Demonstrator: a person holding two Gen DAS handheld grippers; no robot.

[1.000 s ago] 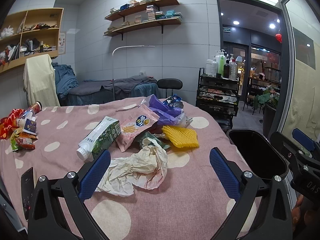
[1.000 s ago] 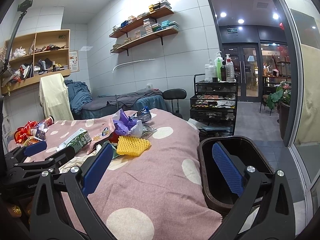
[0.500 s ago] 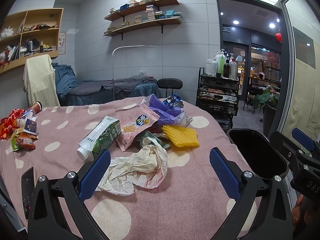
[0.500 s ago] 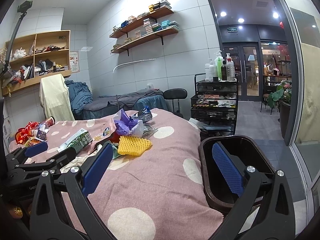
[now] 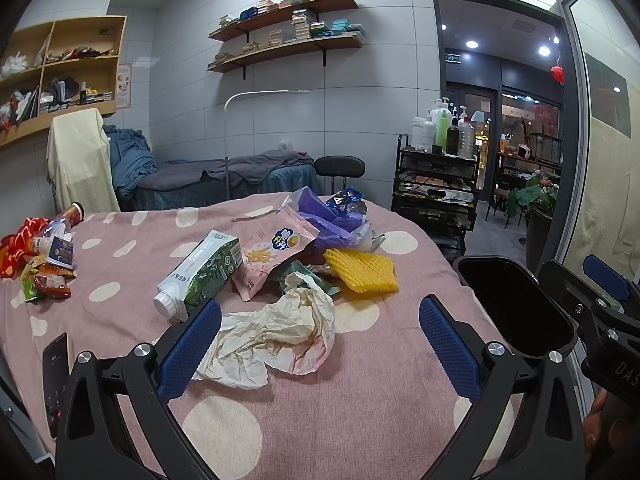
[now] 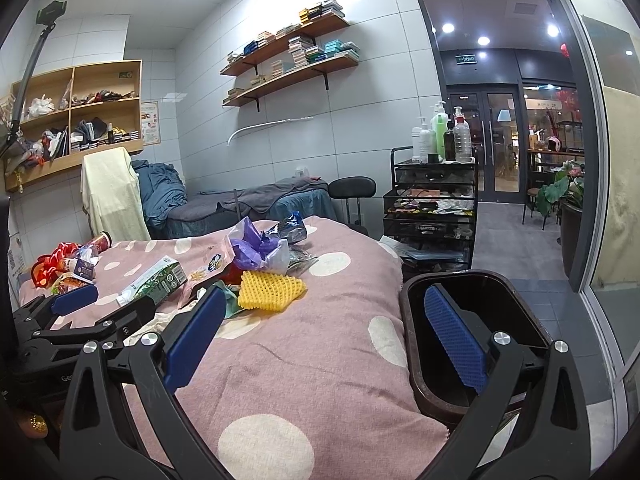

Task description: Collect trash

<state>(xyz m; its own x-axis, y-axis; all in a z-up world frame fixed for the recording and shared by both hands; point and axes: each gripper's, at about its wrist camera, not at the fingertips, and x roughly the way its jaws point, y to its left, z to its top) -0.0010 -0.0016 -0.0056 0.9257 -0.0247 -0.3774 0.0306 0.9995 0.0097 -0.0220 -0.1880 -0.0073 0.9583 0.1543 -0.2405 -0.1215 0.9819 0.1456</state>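
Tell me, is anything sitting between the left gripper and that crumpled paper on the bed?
Nothing visible. The left gripper is open, and the crumpled paper lies on the pink cover directly between its fingers. The milk carton sits off to the left, beyond it.

crumpled paper (image 5: 276,336) lies on the bed (image 5: 360,408), carton (image 5: 200,276) behind-left, bin (image 5: 516,308) beside bed's right.

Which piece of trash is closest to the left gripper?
The crumpled white paper. It lies right between the open left gripper fingers, nearer than the green milk carton and the yellow foam net behind it.
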